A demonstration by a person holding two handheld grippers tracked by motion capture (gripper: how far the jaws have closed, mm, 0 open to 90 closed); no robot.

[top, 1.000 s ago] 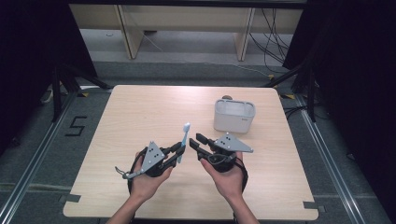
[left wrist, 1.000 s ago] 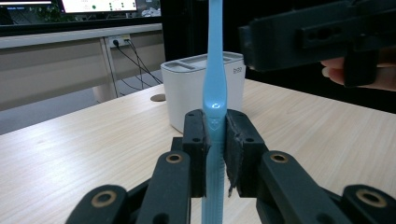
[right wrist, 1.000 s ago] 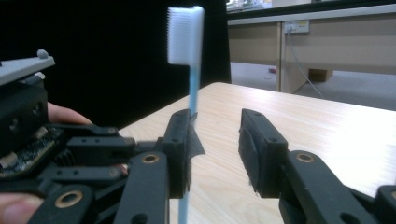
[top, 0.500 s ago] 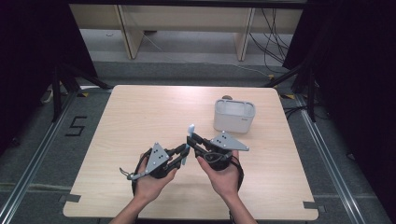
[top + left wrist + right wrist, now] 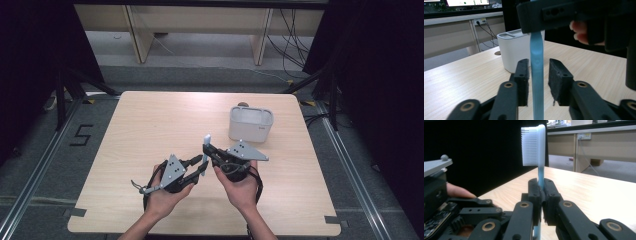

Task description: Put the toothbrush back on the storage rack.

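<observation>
A light-blue toothbrush [image 5: 205, 146] with white bristles [image 5: 530, 146] stands upright above the table's front middle. My right gripper [image 5: 541, 192] is shut on its handle just below the head. In the high view this gripper [image 5: 208, 150] reaches in from the right. My left gripper [image 5: 538, 72] is open, and its jaws stand either side of the lower handle [image 5: 537, 65] with a gap on both sides. From above, the left gripper [image 5: 200, 165] sits just left of the right one and lower. A white toothbrush holder [image 5: 251, 124] stands behind them at the right.
The light wooden table [image 5: 150, 125] has bare room to the left and behind the hands. The white holder [image 5: 515, 48] has slots in its top. Beyond the table's far edge are desk legs and cables on the floor.
Both hands have drawn closer together and the toothbrush has shifted slightly right. The right gripper now sits tight against the brush, level with the left one.
</observation>
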